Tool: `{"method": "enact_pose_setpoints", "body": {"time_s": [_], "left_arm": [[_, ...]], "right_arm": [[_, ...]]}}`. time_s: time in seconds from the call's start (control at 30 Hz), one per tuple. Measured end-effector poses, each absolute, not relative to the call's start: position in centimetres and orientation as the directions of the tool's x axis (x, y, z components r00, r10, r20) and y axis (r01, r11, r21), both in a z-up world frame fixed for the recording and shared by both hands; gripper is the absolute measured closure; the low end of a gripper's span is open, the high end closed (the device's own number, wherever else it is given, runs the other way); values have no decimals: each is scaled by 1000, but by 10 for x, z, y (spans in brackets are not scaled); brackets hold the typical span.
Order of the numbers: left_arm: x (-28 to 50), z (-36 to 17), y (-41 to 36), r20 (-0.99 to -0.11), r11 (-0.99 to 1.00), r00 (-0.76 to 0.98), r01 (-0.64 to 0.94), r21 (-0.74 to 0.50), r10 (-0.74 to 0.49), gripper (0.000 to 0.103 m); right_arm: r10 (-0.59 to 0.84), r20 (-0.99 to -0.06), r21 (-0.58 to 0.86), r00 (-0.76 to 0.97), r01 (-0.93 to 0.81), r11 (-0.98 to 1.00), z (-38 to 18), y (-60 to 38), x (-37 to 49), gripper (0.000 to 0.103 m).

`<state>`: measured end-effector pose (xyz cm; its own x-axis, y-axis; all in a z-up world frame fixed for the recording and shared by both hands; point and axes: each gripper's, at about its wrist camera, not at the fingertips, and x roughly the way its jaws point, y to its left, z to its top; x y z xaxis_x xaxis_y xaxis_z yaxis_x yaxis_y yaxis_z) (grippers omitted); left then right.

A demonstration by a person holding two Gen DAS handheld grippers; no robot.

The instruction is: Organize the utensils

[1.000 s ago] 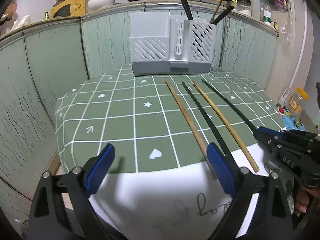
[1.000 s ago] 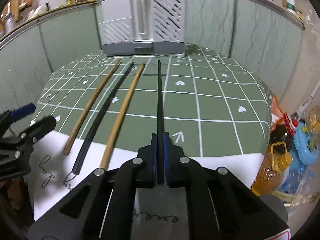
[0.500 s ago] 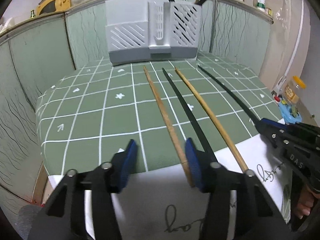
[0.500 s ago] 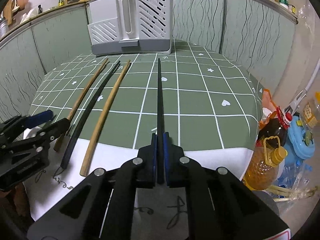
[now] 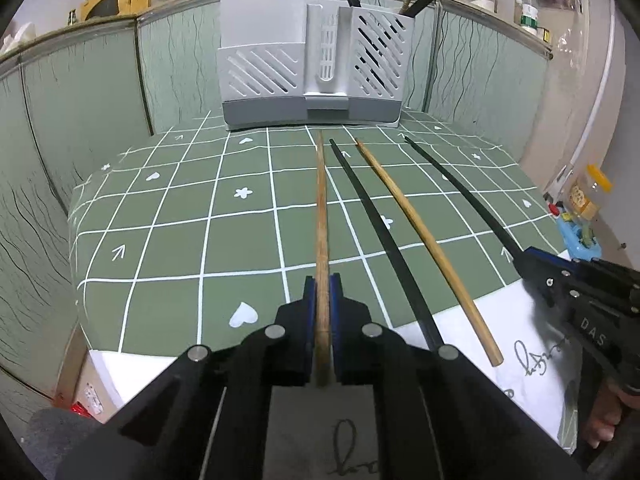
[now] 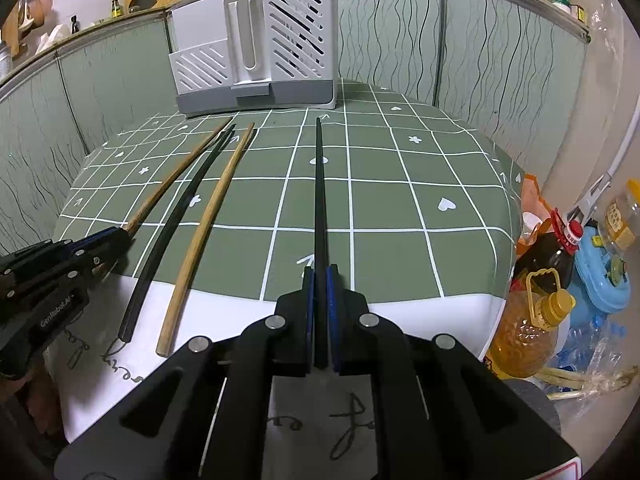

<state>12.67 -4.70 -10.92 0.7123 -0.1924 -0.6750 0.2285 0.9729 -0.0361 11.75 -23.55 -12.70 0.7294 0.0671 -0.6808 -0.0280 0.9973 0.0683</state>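
"DAS" in pale capitals on the black body of the right claw (image 5: 520, 256), seen from the left wrist. "GenRobot.AI" printed on the body of the left claw (image 6: 120, 236), seen from the right wrist. Looping black handwriting on the white cloth (image 6: 224, 312) at the surface's near edge, illegible. Bottle labels too small to read.

Green grid tablecloth (image 5: 180, 240), grey utensil caddy (image 5: 312, 68) at back, 4 chopsticks (image 5: 424, 236)
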Motion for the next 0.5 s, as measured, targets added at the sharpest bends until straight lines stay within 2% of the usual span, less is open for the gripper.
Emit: {"method": "enact_pose_setpoints", "body": {"time_s": [0.5], "left_arm": [[117,-68,-7,-604,976,770,206,-72,-207,95]], "right_arm": [[110,-623,108,774,-54,993,-87,-253,105,97]]}}
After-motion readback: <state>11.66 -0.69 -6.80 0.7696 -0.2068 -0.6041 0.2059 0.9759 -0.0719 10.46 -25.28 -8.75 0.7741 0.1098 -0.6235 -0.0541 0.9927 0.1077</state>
